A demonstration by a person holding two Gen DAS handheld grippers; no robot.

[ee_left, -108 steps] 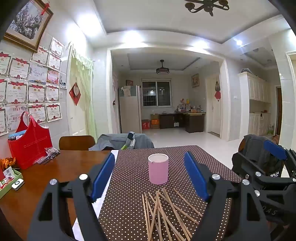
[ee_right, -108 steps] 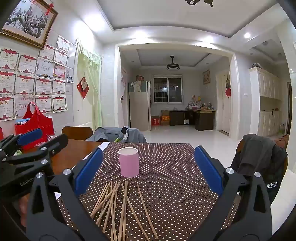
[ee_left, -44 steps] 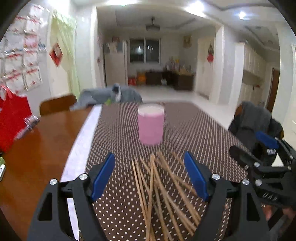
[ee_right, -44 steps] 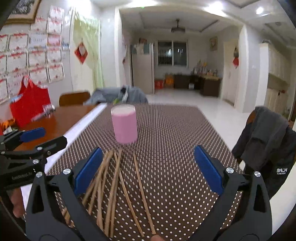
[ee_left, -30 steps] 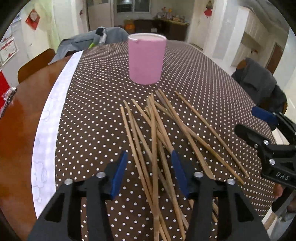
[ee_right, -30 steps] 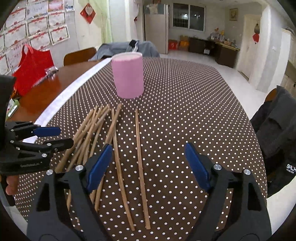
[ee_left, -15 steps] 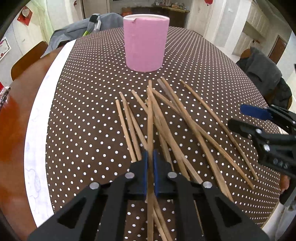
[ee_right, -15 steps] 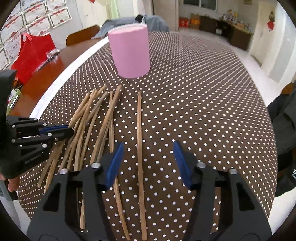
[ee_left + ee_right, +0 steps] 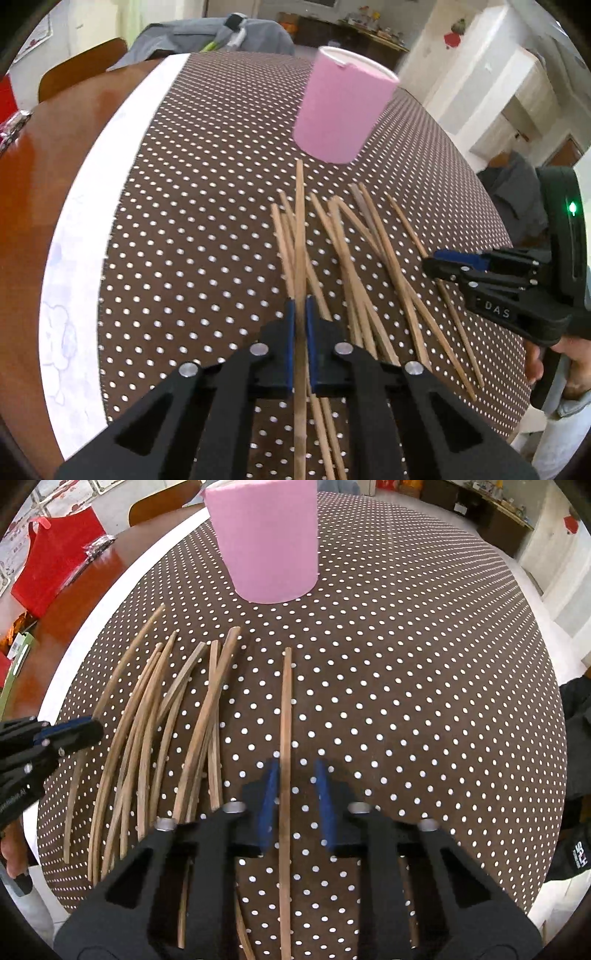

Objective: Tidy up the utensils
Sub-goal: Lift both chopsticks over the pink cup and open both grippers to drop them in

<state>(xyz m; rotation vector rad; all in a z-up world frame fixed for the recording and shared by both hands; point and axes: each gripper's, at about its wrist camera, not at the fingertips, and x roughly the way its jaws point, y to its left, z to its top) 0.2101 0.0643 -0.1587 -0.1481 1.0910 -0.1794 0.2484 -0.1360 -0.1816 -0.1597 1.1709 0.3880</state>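
We find the pink cup unfilled: left gripper clamps one chopstick; right gripper is closing around a lone chopstick (pads not touching); the pile remains.

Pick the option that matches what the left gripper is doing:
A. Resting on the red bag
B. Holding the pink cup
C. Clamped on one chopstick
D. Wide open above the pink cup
C: in the left wrist view the left gripper is shut on a single chopstick from the scattered pile, with the pink cup standing untouched beyond it.
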